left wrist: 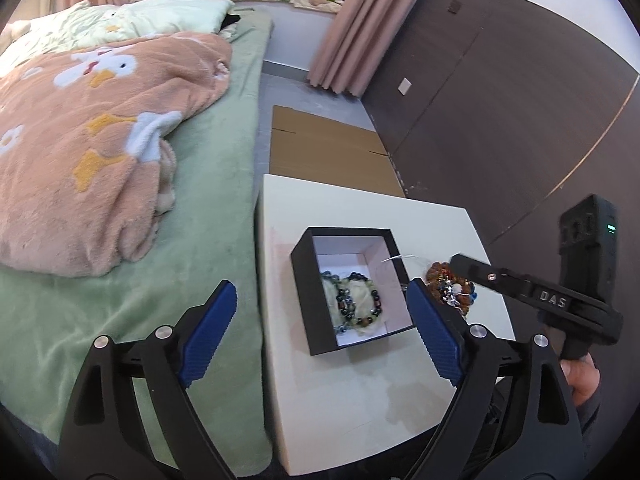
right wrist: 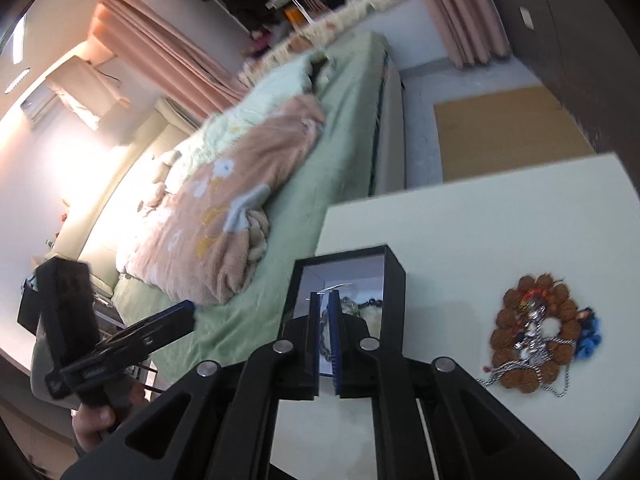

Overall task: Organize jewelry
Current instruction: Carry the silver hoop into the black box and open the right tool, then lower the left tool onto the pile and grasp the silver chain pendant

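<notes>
Beside a bed (left wrist: 224,208) with a green sheet and a pink blanket (left wrist: 92,152) stands a white surface (left wrist: 344,392), and on it an open black box (left wrist: 352,292) — the landmark for all the rest. Inside the box lie beaded bracelets (left wrist: 358,298) on a pale lining. Just right of the box, on the surface, lies a ring of brown beads (right wrist: 534,350) with a thin chain and a blue tassel.

The left gripper (left wrist: 324,332) hangs wide before the box, its blue pads standing on either side of it and touching nothing. The right gripper (right wrist: 327,344) is over the near wall of the box, pads drawn narrow with a dark beaded thing between them; whether they press it, I cannot tell — the view is blurred. Beyond the surface, flat cardboard (left wrist: 320,148) lies on the floor.
</notes>
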A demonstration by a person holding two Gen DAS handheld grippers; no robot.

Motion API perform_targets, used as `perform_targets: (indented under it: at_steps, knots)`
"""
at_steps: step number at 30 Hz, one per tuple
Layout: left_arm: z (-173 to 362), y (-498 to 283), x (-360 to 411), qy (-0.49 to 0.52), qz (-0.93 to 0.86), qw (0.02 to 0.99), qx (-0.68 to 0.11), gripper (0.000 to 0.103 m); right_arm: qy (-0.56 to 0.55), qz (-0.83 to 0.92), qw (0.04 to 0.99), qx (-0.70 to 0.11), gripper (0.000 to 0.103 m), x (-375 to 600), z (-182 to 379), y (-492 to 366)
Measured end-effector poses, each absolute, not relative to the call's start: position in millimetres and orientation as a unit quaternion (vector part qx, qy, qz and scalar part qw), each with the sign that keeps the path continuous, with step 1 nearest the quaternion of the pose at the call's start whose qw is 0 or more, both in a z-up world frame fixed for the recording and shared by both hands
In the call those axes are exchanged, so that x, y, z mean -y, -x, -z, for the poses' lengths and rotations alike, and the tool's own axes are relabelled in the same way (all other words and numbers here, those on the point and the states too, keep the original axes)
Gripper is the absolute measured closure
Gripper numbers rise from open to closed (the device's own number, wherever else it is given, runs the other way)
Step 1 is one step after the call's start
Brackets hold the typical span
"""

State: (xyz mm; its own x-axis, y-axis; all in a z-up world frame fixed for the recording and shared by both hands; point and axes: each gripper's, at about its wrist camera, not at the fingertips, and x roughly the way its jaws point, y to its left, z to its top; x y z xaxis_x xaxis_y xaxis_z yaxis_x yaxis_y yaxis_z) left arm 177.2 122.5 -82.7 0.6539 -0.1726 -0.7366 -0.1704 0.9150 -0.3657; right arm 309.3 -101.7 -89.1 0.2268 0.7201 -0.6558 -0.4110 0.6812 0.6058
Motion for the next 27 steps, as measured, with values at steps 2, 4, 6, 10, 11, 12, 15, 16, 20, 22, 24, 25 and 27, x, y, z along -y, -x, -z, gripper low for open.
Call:
perform_targets:
  at_steps: [2, 4, 6, 10, 11, 12, 15, 16, 20, 22, 24, 25, 27]
  knots:
    - [81.8, -174.7, -123.7, 0.205, -0.002, 0.886, -0.416, 0.015, -0.158, -0.357, 0.786, -0.480, 0.018, 108.3, 85.7, -304.3]
    - [81.4, -173.0, -123.0, 0.203, -0.003, 0.886, -0.416, 0.014, -0.154, -0.355, 0.795, -0.468, 0.019, 117.0, 81.3, -300.9]
    - [81.6, -173.0, -121.4, 0.202, -0.003, 0.886, -0.417, 0.014, -0.161, -0.344, 0.796, -0.471, 0.019, 128.4, 81.3, -302.3]
    - [82.1, -177.3, -111.6, 0.198, 0.003, 0.885, -0.421, 0.013, -0.150, -0.305, 0.822, -0.458, 0.011, 156.7, 75.2, -300.2]
    - [82.0, -178.6, -107.4, 0.195, 0.005, 0.886, -0.421, 0.011, -0.153, -0.298, 0.828, -0.450, 0.009, 165.8, 72.6, -298.7]
    - [81.5, -179.8, -103.6, 0.193, 0.007, 0.886, -0.421, 0.010, -0.155, -0.294, 0.831, -0.446, 0.008, 171.0, 71.1, -298.0]
    - [79.3, -183.2, -93.1, 0.187, 0.013, 0.888, -0.420, 0.009, -0.162, -0.277, 0.843, -0.431, 0.008, 192.1, 66.0, -296.9]
    - [78.7, -184.4, -90.2, 0.186, 0.015, 0.888, -0.420, 0.008, -0.159, -0.267, 0.847, -0.432, 0.008, 199.8, 65.0, -297.4]
    - [75.7, -192.9, -71.7, 0.175, 0.024, 0.889, -0.422, 0.006, -0.156, -0.240, 0.860, -0.424, 0.008, 223.7, 64.7, -298.6]
    - [75.4, -196.8, -63.0, 0.172, 0.029, 0.889, -0.424, 0.006, -0.164, -0.234, 0.858, -0.428, 0.008, 237.5, 70.0, -301.0]
    - [75.7, -202.0, -51.9, 0.168, 0.034, 0.888, -0.428, 0.006, -0.172, -0.227, 0.856, -0.432, 0.008, 247.0, 78.1, -301.7]
    - [76.2, -203.2, -47.9, 0.167, 0.037, 0.887, -0.429, 0.006, -0.175, -0.223, 0.855, -0.434, 0.008, 251.7, 81.7, -302.2]
    - [77.7, -208.4, -36.2, 0.163, 0.047, 0.886, -0.432, 0.006, -0.183, -0.216, 0.854, -0.436, 0.008, 261.0, 92.5, -302.5]
